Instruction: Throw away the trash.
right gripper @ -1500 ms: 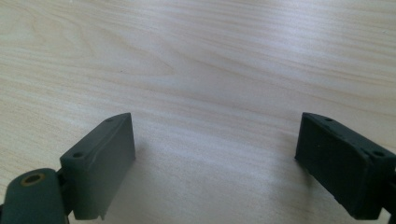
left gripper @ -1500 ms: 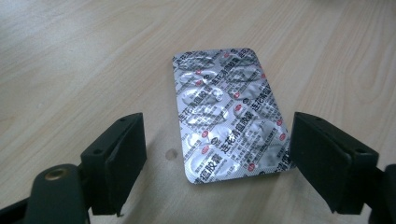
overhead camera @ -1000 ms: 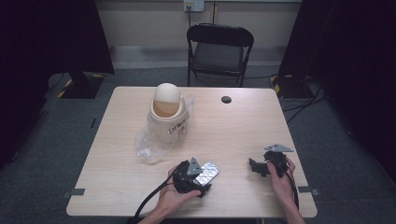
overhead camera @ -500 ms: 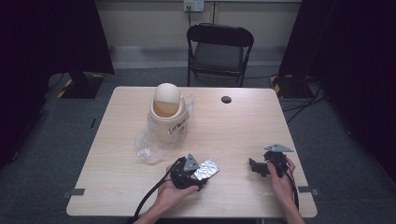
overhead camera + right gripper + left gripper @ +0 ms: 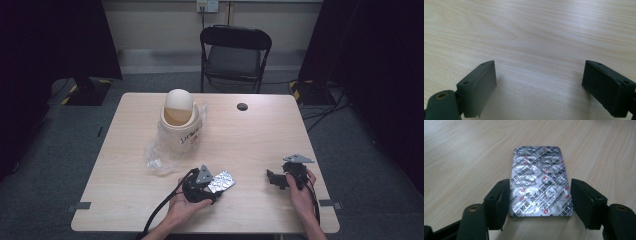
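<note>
On the left half of the pale wooden bench (image 5: 125,200) we see a cream plastic tub with a domed swing lid (image 5: 179,117); its dome is closed, so we cannot tell what is inside. The tub stands in a crumpled clear plastic bag (image 5: 160,157) that spreads toward the near-left. Just right of the bag, near the front edge, our left hand-held gripper (image 5: 215,186) lies low on the bench with a silver foil blister pack of pills (image 5: 540,182) between its jaws. They have just been closing, and in the left gripper view the pads meet the pack's two long edges, clamped on it while it lies flat on the wood. A small black round disc (image 5: 242,106) sits alone near the far edge, well apart from everything. Farther right, our right hand-held gripper (image 5: 274,178) rests near the front-right corner, its jaws standing wide apart over bare wood. Beyond the bench stands a black folding chair (image 5: 235,55).
</note>
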Motion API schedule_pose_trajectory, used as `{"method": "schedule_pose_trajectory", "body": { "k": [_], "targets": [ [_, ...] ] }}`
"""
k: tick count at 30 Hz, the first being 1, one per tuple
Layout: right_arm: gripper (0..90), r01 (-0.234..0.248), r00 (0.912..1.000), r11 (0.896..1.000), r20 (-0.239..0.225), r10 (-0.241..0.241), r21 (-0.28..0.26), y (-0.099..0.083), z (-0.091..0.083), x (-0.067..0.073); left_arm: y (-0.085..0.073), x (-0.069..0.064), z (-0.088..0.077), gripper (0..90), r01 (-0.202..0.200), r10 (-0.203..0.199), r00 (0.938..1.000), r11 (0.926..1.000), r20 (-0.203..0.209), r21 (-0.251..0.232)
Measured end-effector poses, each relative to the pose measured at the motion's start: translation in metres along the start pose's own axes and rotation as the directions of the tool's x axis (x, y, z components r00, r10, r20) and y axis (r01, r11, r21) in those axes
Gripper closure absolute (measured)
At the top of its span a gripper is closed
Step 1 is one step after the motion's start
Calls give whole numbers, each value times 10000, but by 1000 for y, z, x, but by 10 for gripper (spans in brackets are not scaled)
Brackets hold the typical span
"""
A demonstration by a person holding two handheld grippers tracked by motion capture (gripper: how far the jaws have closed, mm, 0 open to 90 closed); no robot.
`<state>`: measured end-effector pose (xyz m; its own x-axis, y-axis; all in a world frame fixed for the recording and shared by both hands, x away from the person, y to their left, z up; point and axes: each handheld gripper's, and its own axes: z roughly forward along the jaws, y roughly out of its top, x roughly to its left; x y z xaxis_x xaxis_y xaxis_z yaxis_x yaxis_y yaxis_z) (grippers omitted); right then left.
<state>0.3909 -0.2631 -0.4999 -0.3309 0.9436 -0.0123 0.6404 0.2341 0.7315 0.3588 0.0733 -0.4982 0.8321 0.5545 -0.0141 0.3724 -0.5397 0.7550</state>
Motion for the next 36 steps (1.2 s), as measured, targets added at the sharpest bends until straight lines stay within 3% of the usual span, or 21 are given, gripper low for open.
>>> {"method": "schedule_pose_trajectory", "body": {
  "k": [8, 17, 25, 36],
  "targets": [
    [112, -2, 10000, 10000, -2, 2, 1, 0, 0, 0, 2, 7, -7, 341, 481, -479, 9988, 9982, 74, -361],
    [112, -15, 10000, 10000, 5, 15, -4, 0, 0, 0, 6, 12, -19, 342, 482, -482, 9988, 9975, 18, -524],
    [112, -13, 10000, 10000, 7, 13, -1, 0, 0, 0, 11, 15, -35, 341, 457, -444, 9989, 9930, 142, -1090],
    [111, -8, 10000, 10000, -4, 8, 5, 0, 0, 0, 19, 21, -55, 341, 457, -448, 9989, 9883, 97, -1455]
  ]
}}
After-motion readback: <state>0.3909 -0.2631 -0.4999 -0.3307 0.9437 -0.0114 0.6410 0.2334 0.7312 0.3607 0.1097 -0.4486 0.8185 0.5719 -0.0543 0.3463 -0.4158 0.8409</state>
